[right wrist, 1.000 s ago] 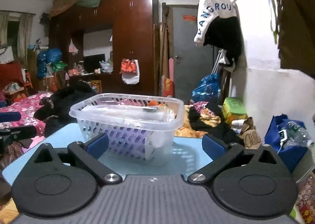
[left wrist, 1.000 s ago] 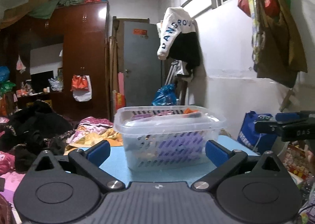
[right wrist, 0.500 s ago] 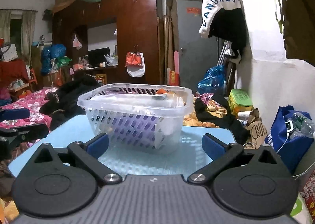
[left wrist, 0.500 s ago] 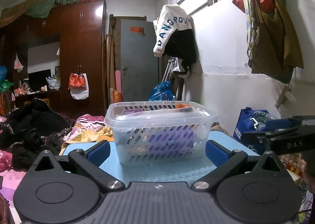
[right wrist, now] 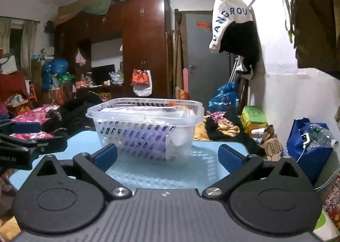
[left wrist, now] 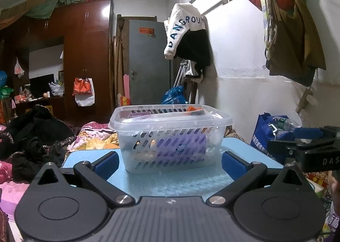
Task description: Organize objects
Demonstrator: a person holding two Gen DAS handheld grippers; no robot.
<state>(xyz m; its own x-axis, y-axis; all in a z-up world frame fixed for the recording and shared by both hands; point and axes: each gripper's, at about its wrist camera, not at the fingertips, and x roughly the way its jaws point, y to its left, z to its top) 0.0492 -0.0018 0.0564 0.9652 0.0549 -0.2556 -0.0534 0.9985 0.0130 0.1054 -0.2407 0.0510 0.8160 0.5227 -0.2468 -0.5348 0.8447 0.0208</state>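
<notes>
Clear basket [left wrist: 170, 135] mid blue table [left wrist: 170, 180], both grippers' jaws wide, empty, short of it

Your left tool [left wrist: 170, 162] is level and points straight ahead, its blue-padded fingers [left wrist: 106, 162] spread wide and holding nothing. Your right tool [right wrist: 167, 157] sits just beside it, equally level, with its fingers [right wrist: 228, 157] also spread wide apart and nothing between them.
</notes>
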